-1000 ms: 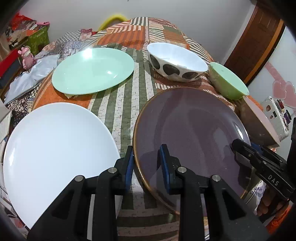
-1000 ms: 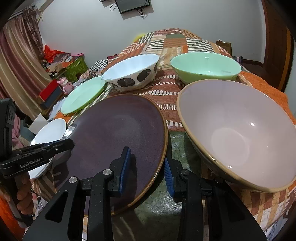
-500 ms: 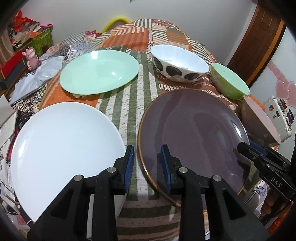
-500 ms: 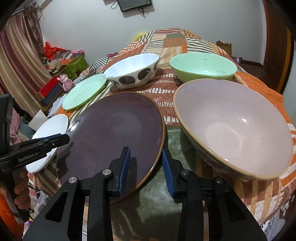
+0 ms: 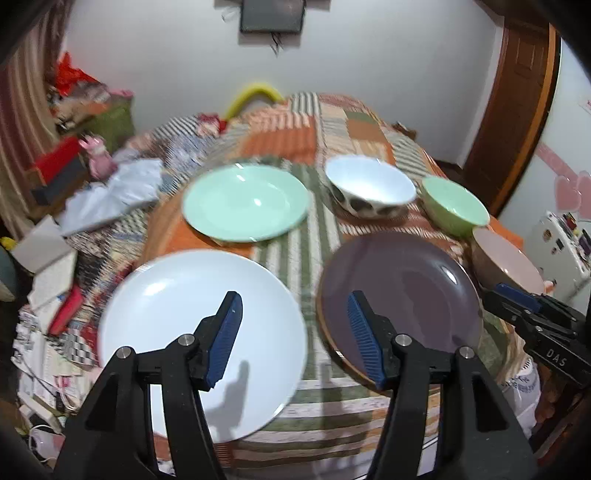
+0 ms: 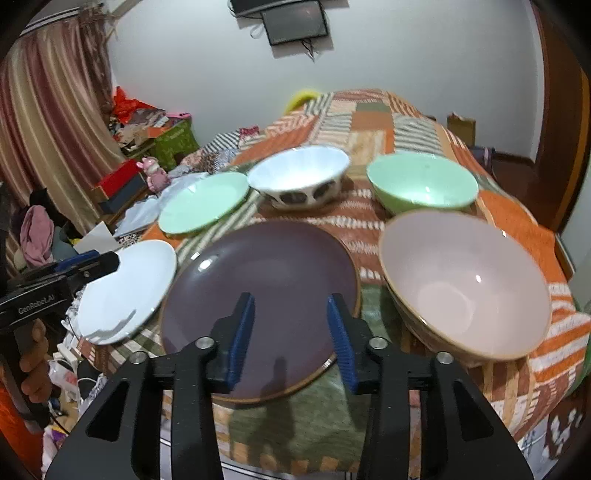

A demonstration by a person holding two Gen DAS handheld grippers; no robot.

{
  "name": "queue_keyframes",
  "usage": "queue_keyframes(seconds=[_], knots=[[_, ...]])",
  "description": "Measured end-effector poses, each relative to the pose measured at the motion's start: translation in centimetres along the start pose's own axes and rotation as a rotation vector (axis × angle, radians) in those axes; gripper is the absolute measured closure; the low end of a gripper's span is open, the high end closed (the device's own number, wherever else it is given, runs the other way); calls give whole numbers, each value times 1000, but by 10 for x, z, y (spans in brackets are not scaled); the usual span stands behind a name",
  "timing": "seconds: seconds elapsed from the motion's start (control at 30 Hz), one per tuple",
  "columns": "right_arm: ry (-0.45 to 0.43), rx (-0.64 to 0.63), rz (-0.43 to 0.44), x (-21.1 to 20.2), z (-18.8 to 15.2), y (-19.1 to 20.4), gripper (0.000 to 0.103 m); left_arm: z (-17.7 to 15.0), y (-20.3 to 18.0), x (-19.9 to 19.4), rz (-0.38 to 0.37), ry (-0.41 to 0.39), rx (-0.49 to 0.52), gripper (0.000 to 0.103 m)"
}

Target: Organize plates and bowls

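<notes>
Three plates lie on the patchwork-covered table: a white plate (image 5: pixel 177 295), a mint green plate (image 5: pixel 245 203) behind it, and a dark purple plate (image 5: pixel 402 291) (image 6: pixel 266 273) at front right. Three bowls stand beyond: white with dark spots (image 5: pixel 369 190) (image 6: pixel 299 177), mint green (image 5: pixel 456 205) (image 6: pixel 421 182), and a large pink one (image 6: pixel 465 280) (image 5: pixel 506 264). My left gripper (image 5: pixel 293 336) is open and empty, raised above the gap between the white and purple plates. My right gripper (image 6: pixel 291 334) is open and empty, above the purple plate's near edge.
The table's front edge (image 6: pixel 295 454) is just below both grippers. Clutter, boxes and a pink toy (image 5: pixel 98 155) sit left of the table. A wooden door (image 5: pixel 517 92) is at the right, a wall screen (image 6: pixel 295 26) at the back.
Both grippers have let go of the purple plate's rim, opened wide and pulled back and up. The plate now lies flat on the cloth.
</notes>
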State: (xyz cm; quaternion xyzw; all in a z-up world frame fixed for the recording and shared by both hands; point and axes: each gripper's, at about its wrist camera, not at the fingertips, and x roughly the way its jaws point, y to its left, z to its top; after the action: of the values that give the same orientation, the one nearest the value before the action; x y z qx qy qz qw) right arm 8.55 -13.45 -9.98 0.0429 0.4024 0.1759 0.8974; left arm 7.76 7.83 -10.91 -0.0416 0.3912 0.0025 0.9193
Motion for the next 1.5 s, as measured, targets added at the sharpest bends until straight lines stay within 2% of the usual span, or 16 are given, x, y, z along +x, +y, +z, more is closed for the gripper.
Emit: queue_keyframes(seconds=[0.13, 0.2, 0.3, 0.53, 0.77, 1.17, 1.27, 1.33, 1.4, 1.5], knots=[[-24, -45, 9, -1, 8, 14, 53, 0, 11, -23, 34, -60, 2, 30], [-34, -66, 16, -2, 11, 22, 44, -1, 17, -33, 58, -83, 5, 26], [-47, -102, 34, 1, 15, 34, 42, -4, 28, -42, 95, -108, 2, 16], [-26, -177, 101, 19, 23, 69, 41, -12, 64, -53, 152, -122, -67, 12], [31, -243, 155, 49, 22, 101, 41, -24, 107, -40, 205, -60, -150, 12], [168, -297, 201, 103, 22, 128, 41, -47, 148, 2, 209, 81, -222, 12], [197, -308, 213, 113, 22, 133, 41, -51, 152, 7, 197, 95, -228, 17], [215, -317, 218, 118, 21, 136, 44, -53, 155, 12, 194, 109, -225, 29], [230, -320, 223, 122, 21, 137, 54, -54, 157, 16, 189, 122, -225, 37], [258, -322, 228, 129, 20, 138, 60, -56, 160, 19, 163, 132, -243, 47]])
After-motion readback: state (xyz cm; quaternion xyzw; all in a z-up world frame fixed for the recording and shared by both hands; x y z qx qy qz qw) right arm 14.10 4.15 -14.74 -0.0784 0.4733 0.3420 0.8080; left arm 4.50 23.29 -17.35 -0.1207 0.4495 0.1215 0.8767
